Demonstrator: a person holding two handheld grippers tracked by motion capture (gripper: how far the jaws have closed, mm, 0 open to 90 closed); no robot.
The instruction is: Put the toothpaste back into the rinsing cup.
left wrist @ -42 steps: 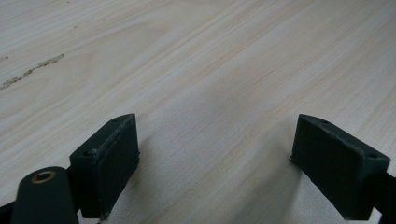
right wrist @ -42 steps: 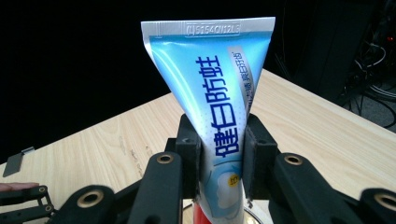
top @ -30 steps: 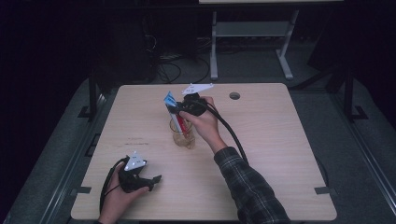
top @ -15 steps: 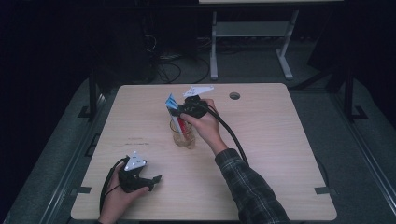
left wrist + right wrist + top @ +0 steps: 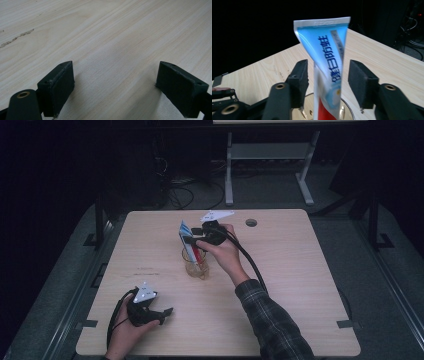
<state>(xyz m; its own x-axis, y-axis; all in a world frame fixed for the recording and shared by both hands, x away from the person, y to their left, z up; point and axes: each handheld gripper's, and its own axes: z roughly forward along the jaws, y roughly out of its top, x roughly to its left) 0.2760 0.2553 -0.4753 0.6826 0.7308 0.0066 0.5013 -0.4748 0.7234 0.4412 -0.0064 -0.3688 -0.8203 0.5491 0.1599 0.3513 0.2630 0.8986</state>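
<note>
From above, the toothpaste tube (image 5: 187, 240) stands cap-down in a clear glass (image 5: 196, 266) near the middle of the counter (image 5: 300, 285), leaning toward the far left, with the right gripper (image 5: 192, 238) up at its flat crimped end. The left gripper (image 5: 161, 314) rests low by the near left edge, well apart from all that. In the left gripper view, its jaws stand spread wide with only bare wood between them. In the right gripper view, the jaws have just been opening; the tube (image 5: 327, 65) rises between the pads (image 5: 300, 80), which stand clear of it on both sides. My worry is that the tube, top-heavy and tilted, could slump over the rim or tip the light glass (image 5: 345, 110) if a withdrawing pad brushes it.
</note>
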